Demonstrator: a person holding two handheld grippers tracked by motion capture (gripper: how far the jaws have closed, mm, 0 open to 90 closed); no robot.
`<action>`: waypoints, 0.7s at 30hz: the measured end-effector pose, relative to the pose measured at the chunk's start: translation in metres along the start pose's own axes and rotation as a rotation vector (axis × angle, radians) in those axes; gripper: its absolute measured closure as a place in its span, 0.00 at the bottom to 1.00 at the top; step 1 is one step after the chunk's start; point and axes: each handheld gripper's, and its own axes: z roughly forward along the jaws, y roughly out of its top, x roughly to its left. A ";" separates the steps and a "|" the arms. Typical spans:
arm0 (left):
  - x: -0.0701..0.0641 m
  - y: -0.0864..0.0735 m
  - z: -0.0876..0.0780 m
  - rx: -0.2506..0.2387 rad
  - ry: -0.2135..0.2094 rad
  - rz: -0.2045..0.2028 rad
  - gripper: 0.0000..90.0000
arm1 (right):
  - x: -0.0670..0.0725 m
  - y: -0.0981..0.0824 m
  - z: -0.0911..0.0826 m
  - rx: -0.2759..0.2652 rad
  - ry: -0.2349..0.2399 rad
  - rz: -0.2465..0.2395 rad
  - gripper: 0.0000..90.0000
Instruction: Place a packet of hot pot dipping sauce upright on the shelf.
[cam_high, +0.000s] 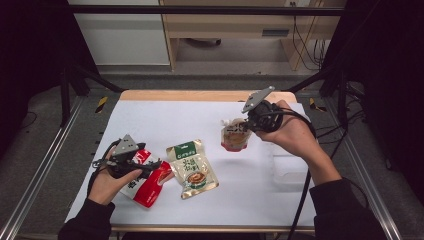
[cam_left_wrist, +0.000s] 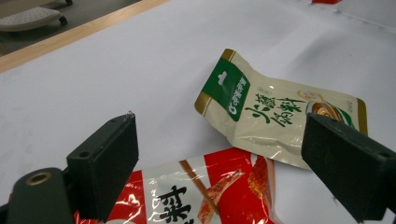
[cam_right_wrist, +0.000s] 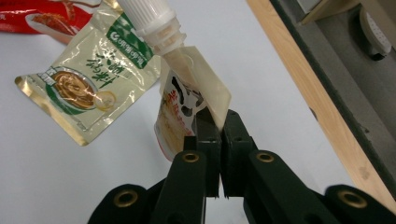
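Our left gripper (cam_left_wrist: 219, 172) hung with jaws apart directly above the red pouch (cam_left_wrist: 201, 196), nearest it. Beside the red pouch's long edge lay the green-topped pouch (cam_left_wrist: 275, 116). Our right gripper (cam_right_wrist: 218, 135) clamped the spouted pouch (cam_right_wrist: 187, 93), well apart.

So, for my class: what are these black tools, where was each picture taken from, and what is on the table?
A person holds a two-jaw gripper in each hand. One camera looks down from above; one rides on each gripper, looking along its jaws. The right gripper is shut on the edge of a spouted pouch, lifted off the white table. The left gripper is open, above a red packet. A green-and-cream packet lies flat beside it.
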 end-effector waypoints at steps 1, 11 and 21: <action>0.002 -0.002 -0.001 0.000 0.005 -0.007 0.12 | -0.003 -0.001 -0.003 0.000 -0.005 0.003 0.98; 0.006 -0.016 0.000 0.013 0.023 -0.036 0.12 | -0.039 -0.011 -0.032 -0.018 -0.099 0.032 0.98; 0.005 -0.021 0.002 0.012 0.033 -0.038 0.12 | -0.071 -0.034 -0.051 -0.023 -0.188 0.043 0.98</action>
